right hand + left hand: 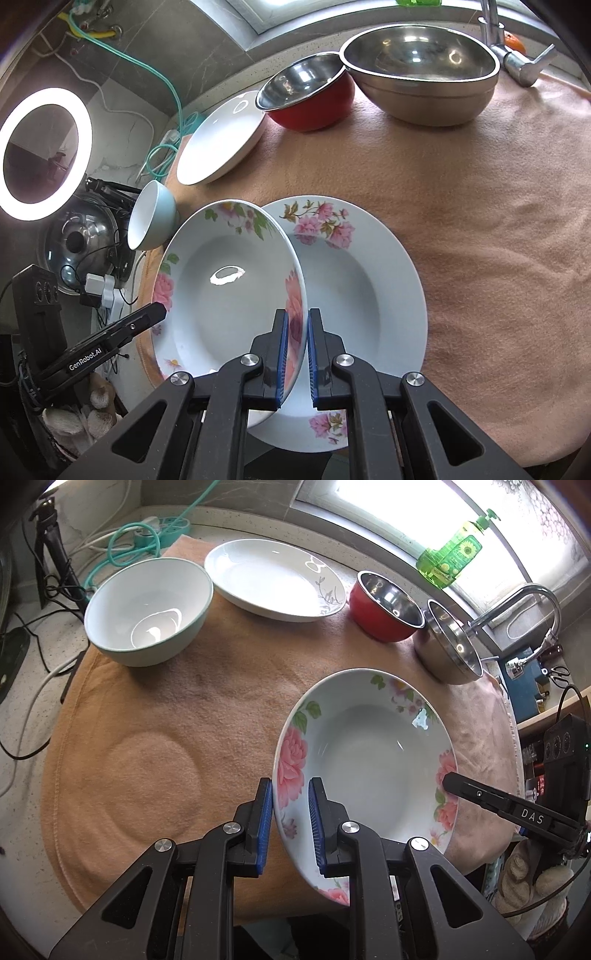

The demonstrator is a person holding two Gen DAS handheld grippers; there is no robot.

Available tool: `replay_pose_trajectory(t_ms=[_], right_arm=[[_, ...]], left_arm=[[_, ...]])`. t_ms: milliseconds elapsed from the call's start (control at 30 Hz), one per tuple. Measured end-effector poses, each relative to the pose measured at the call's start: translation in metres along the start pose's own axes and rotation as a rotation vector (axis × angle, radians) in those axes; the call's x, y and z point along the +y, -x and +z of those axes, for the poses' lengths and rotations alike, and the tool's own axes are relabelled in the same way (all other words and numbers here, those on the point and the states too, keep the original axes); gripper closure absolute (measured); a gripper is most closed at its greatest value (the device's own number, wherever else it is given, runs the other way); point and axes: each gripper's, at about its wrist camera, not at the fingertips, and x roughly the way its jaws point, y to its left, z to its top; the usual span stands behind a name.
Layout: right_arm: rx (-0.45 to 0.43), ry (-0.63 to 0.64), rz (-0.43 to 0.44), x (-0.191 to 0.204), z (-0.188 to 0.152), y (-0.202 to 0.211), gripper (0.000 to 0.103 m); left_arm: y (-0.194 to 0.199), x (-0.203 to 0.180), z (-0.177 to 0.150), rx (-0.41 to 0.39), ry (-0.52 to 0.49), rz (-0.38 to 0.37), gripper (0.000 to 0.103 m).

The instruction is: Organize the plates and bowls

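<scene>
The left tool point(290, 823) is clamped on the left rim of the rose plate point(365, 753), which hangs tilted above the towel point(166, 709). The right tool point(295, 350) is pinched shut on the opposite rim. In the right view the held plate sits partly over a second floral plate point(369, 280) lying flat; whether they touch is hard to say. The step looks like stacking: next, level the plate, centre it and lower it before letting go.

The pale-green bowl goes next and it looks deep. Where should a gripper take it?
Probably the thin rim of the pale-green bowl, coming from above with one finger inside and one outside. It stands upright and open; its round wall looks too wide to span.
</scene>
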Motion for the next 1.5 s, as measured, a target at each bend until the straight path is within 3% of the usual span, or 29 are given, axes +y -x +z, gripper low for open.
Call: replay_pose_trajectory(t_ms=[800, 1500], right_arm=[[-0.001, -0.059, -0.028, -0.038, -0.002, 0.003, 0.094], [-0.003, -0.067, -0.041, -0.042, -0.001, 0.000, 0.094]], left_arm=[[-0.024, -0.029, -0.001, 0.047, -0.050, -0.008, 0.086], [-0.031, -0.032, -0.006, 0.065, -0.065, -0.009, 0.086]])
